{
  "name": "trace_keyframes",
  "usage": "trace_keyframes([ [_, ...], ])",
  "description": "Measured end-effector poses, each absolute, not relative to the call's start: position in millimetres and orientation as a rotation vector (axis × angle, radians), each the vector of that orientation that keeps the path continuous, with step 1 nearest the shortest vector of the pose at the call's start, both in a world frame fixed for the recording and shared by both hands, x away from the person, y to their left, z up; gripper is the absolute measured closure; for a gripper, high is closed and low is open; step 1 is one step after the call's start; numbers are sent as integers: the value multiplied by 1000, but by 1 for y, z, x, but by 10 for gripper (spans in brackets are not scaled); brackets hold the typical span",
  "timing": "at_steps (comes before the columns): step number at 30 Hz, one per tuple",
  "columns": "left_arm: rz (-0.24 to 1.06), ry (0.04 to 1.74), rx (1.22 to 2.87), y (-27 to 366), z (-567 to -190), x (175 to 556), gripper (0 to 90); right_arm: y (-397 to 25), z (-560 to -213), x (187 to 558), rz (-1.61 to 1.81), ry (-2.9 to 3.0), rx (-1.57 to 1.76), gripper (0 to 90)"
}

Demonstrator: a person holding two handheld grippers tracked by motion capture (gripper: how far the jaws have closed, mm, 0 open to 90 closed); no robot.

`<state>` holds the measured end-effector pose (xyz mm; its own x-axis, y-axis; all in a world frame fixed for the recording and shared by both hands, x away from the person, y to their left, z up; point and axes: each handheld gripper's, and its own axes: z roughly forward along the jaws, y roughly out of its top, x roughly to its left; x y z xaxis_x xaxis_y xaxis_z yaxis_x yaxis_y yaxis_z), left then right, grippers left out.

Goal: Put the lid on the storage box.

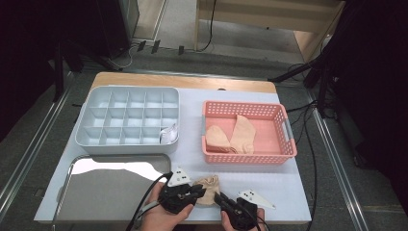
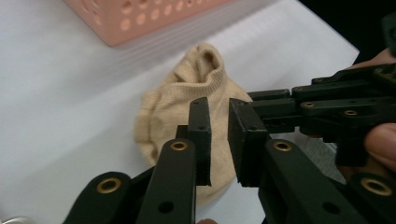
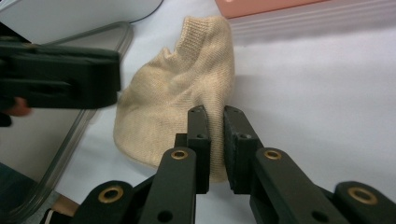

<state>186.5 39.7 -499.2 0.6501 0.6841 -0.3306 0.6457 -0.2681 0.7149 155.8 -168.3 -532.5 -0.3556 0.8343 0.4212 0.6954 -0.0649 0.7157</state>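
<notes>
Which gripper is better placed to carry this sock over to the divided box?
Left, probably. The left gripper sits on the divided box's side; both grippers straddle the sock.

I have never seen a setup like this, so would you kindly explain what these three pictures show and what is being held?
There is no robot here: a person holds a hand-operated two-jaw gripper in each hand. The high view looks down on the table from above the person's side; the left gripper and right gripper come in at the bottom. The other two pictures come from cameras riding on each gripper, looking along its black jaws.

On the table lie a white divided organizer, a metal tray and a pink basket with two beige socks in it.

Both grippers meet at one crumpled beige sock near the front edge. In each gripper view the jaws stand narrowly apart over the sock's edge; whether they actually pinch the fabric cannot be told.
</notes>
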Motion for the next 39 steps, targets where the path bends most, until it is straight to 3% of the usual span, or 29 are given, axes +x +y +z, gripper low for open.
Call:
trace_keyframes([
  [7, 34, 1090, 2035, 30, -515, 198, 889, -169, -528, 153, 1425, 2049, 1645, 827],
  [16, 37, 1089, 2030, 30, -518, 199, 898, -158, -520, 148, 1449, 2068, 1533, 829],
  [22, 44, 1078, 1999, 43, -508, 196, 812, -155, -518, 148, 1433, 2056, 1527, 829],
  [29, 36, 1079, 2042, 40, -513, 198, 900, -156, -515, 149, 1432, 2050, 1507, 829],
  [39, -14, 1085, 2038, 33, -520, 203, 900, -144, -514, 147, 1420, 2086, 1431, 829],
])
